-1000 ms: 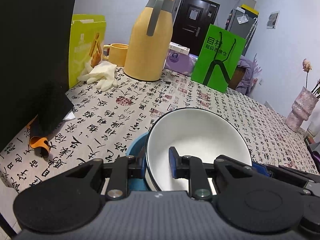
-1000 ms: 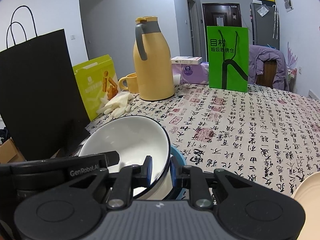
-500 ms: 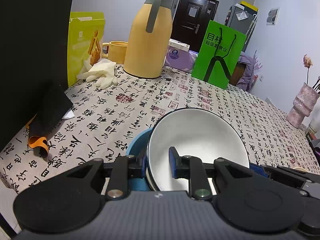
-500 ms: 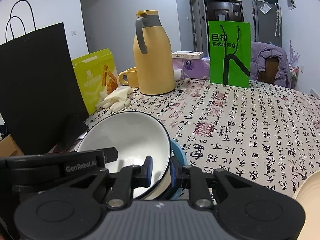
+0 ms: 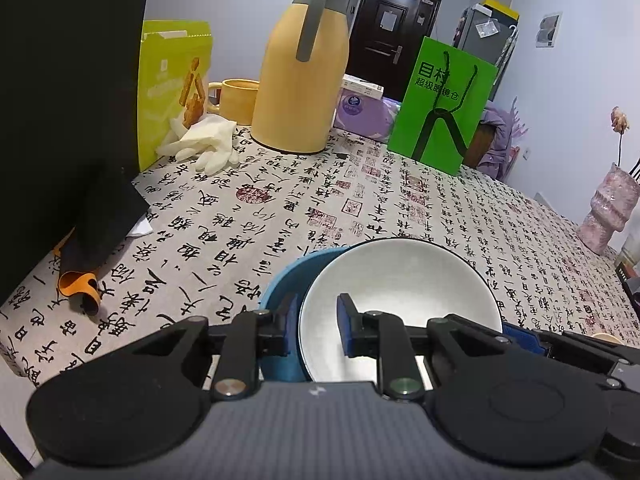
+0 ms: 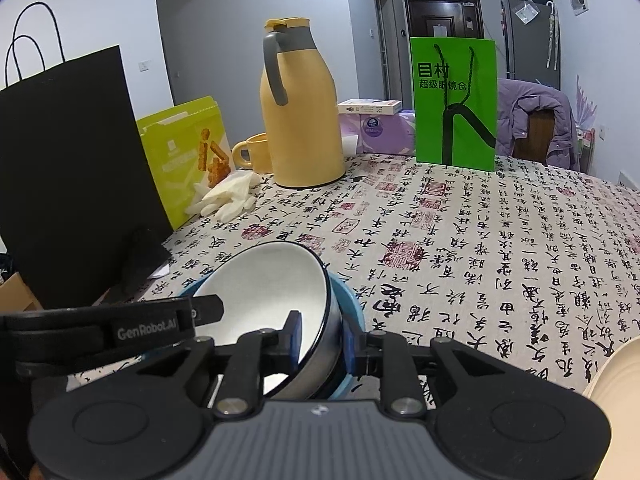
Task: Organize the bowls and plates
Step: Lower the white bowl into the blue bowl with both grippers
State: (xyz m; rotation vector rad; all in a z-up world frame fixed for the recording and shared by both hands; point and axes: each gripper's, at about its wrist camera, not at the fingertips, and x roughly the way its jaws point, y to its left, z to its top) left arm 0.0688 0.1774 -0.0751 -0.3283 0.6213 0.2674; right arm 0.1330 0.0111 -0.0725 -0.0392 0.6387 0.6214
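The white bowl (image 5: 400, 292) sits nested inside the blue bowl (image 5: 286, 280) at the near edge of the surface (image 5: 360, 208), which is covered by a calligraphy-print cloth. In the right wrist view the white bowl leans to one side, so it is probably not yet fully seated.

2 grips, 1 on each side, keep the rim level while the bowl goes down into the blue one; this appears to be the stacking step.

- Left hand-held gripper (image 5: 318, 330): clamped on the near-left rim of the white bowl, 1 pad inside and 1 outside the wall.
- Right hand-held gripper (image 6: 322, 340): its jaws straddle the right wall of the white bowl (image 6: 264, 288) and are opening, so the grip on that side is loosening. The blue bowl (image 6: 352, 312) shows just beyond the outer pad.

Both hand-held grippers point forward and moderately downward across the surface, converging on the bowl from opposite sides.

A cream plate (image 6: 612, 372) lies at the right edge, apart from the stack.
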